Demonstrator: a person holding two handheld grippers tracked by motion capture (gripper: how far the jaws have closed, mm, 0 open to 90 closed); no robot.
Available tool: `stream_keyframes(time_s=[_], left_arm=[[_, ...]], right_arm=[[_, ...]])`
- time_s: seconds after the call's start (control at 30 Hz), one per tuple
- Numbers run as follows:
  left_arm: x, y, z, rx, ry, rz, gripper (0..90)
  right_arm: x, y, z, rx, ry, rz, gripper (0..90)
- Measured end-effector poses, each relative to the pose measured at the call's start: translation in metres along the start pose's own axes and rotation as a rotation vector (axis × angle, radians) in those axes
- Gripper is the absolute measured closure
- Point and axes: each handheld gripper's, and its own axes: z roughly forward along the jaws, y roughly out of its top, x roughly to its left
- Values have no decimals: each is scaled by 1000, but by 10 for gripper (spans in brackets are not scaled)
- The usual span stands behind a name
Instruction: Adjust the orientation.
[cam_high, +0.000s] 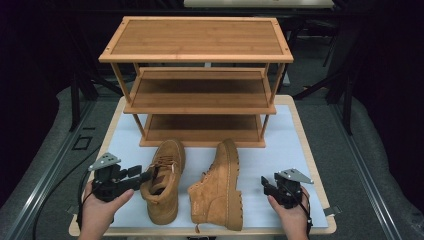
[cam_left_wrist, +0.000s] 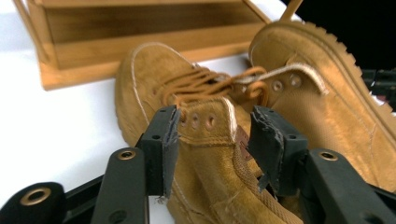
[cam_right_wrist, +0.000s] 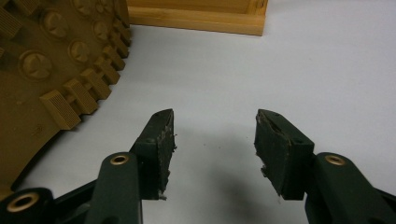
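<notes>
Left gripper (cam_left_wrist: 212, 149), jaws apart, straddles the collar of the upright boot (cam_high: 162, 177) at lower centre, not yet pinching. Advise closing squarely on the collar before lifting. Right gripper (cam_right_wrist: 212, 154) open, idle

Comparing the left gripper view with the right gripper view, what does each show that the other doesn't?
Left gripper view: the laces and collar of the upright boot, standing between the open jaws of the left gripper. Right gripper view: the treaded sole of the tipped boot, and bare white table between the open jaws of the right gripper. Both: the tipped boot and the base of the wooden rack.
</notes>
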Motion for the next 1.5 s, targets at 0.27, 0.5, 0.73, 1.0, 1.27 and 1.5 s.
stream_keyframes(time_s=[0.27, 0.5, 0.73, 1.0, 1.27, 1.5], left_arm=[[-8, -13, 0, 6, 54, 19, 562], [-5, -8, 1, 35, 56, 38, 720], [24, 11, -3, 77, 121, 80, 779], [34, 31, 0, 212, 105, 165, 771], [32, 65, -3, 461, 136, 141, 649], [25, 81, 14, 727, 217, 159, 564]], right_arm=[[-3, -1, 1, 2, 13, 17, 464], [-3, -1, 1, 1, 11, 18, 464], [-4, -2, 1, -5, 1, 23, 466], [-6, -2, 2, -5, 12, 42, 468], [-3, -2, 3, 6, 14, 31, 464], [-4, -3, 4, 12, 17, 38, 463]])
